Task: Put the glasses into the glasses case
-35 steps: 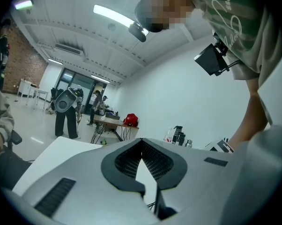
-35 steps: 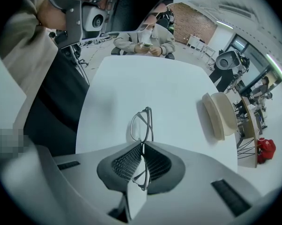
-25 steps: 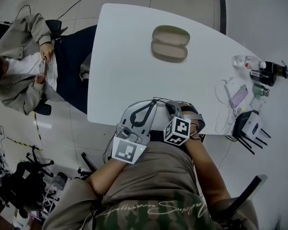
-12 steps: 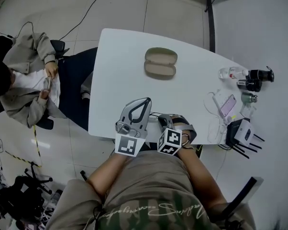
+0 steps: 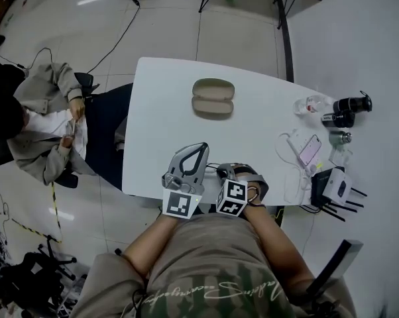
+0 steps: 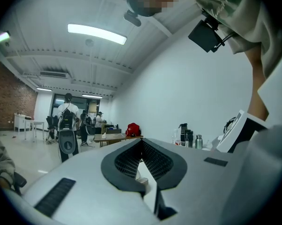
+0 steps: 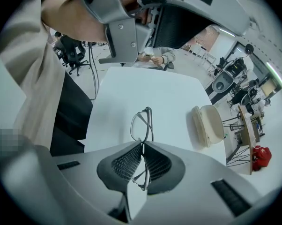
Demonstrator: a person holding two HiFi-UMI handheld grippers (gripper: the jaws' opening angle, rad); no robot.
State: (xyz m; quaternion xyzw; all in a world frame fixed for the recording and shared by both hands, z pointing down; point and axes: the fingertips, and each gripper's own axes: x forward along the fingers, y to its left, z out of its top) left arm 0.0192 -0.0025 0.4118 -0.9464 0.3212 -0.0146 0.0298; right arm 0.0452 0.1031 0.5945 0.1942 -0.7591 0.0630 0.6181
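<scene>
The glasses [image 7: 140, 124] are held in the right gripper [image 7: 142, 143], whose 2 jaws are closed on the frame. In the right gripper view the dark, thin-rimmed lenses stick out beyond the jaw tips, above the white table [image 7: 169, 97]. The glasses case [image 7: 207, 125] is seen lying open on that table, to the right of the glasses and well apart from them, with its 2 pale halves hinged side by side. In the head view the case [image 5: 213, 98] is found toward the far side of the table [image 5: 160, 124], while both grippers are held at the near edge, close to the person's body. The left gripper [image 5: 201, 148] is seen just left of the right gripper [image 5: 225, 172], the 2 almost touching. In the left gripper view the left gripper [image 6: 141, 142] is shown with its jaws brought together at the tips and nothing gripped between them. It is pointed out across a large room. A phone [image 5: 309, 150], several dark bottles [image 5: 348, 105] and a black and white device [image 5: 335, 187] are grouped at the right end of the table. A seated person [image 5: 47, 131] in a grey jacket is seen beyond the table's left side.
</scene>
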